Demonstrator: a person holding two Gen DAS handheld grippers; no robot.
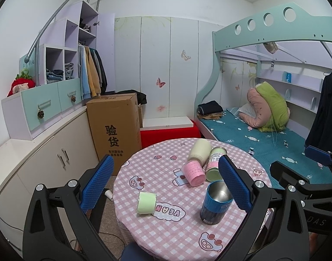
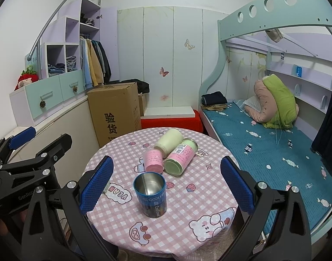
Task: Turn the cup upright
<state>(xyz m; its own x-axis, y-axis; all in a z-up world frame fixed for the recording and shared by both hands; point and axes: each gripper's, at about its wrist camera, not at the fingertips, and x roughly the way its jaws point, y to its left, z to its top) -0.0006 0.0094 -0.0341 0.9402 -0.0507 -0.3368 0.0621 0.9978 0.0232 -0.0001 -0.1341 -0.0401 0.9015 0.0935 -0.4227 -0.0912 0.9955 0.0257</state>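
Note:
A blue steel cup [image 1: 214, 203] [image 2: 150, 195] stands upright, mouth up, on the round table with the pink checked cloth [image 1: 157, 235] [image 2: 187, 195]. Behind it lie a pink cup [image 1: 194, 173] [image 2: 153, 160], a green-and-pink can [image 1: 214, 163] [image 2: 180, 157] and a cream cup [image 1: 199, 151] [image 2: 168, 141], all on their sides. A light green cup [image 1: 146, 202] lies on its side at the table's left. My left gripper [image 1: 166, 187] is open and empty above the table's near side. My right gripper [image 2: 167, 186] is open and empty, with the blue cup between its fingers but not touched.
A tall cardboard box [image 1: 116, 128] [image 2: 116, 111] stands left of the table by white cabinets [image 1: 57, 158]. A bunk bed with a teal mattress [image 1: 274, 145] [image 2: 274, 143] runs along the right. A red box [image 1: 168, 136] sits behind the table.

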